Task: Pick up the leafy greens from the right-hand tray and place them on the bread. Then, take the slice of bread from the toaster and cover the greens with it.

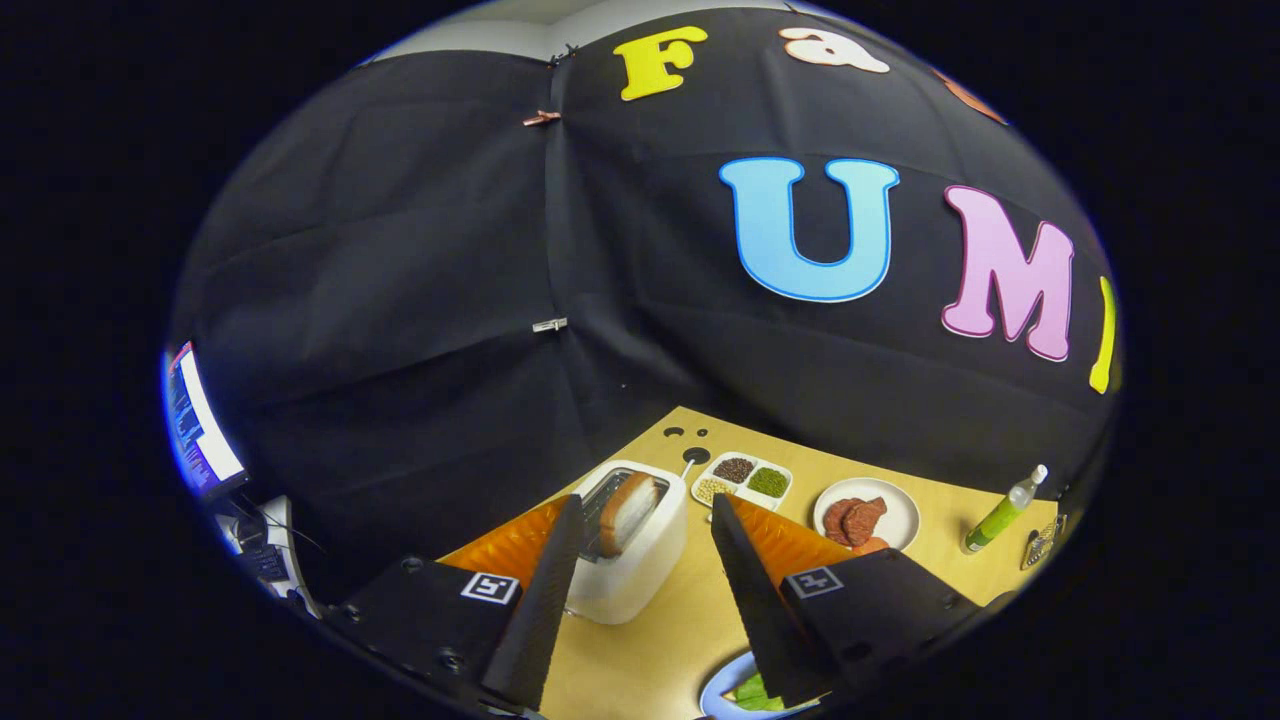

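Note:
A white toaster stands on the wooden table just ahead of my fingers, with a slice of bread sticking up out of its slot. My gripper is open, held above the table, its fingertips on either side of the toaster's top with nothing between them. Under the right finger lies a blue-rimmed plate with leafy greens on it, mostly hidden by the finger.
Beyond the toaster a white divided tray holds beans and seeds. To its right is a white plate with slices of meat, then a green spray bottle near the table's right edge. A monitor stands far left.

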Demonstrator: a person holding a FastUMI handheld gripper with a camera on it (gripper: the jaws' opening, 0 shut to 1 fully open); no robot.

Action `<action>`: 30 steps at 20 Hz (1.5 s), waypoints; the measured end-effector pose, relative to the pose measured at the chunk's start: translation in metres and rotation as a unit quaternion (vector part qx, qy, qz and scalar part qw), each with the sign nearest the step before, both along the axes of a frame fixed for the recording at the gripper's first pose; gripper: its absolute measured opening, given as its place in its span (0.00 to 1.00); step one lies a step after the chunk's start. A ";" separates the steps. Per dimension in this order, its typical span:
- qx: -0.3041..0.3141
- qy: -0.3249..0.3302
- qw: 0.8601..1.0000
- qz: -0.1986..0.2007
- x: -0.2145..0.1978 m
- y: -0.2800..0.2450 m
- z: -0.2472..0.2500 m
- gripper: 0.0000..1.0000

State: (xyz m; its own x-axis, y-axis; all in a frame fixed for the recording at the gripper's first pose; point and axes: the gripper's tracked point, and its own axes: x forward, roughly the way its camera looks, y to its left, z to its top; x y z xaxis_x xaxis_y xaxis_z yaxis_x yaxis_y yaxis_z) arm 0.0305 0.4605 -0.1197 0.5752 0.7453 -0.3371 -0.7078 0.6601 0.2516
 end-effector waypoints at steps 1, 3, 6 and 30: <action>-0.005 0.006 1.000 -0.002 0.003 0.012 -0.006 0.81; -0.015 0.008 1.000 -0.008 0.013 0.033 -0.017 0.81; -0.042 0.022 0.999 0.000 0.019 0.065 -0.045 0.81; -0.014 0.081 0.993 -0.090 0.058 0.068 -0.056 0.13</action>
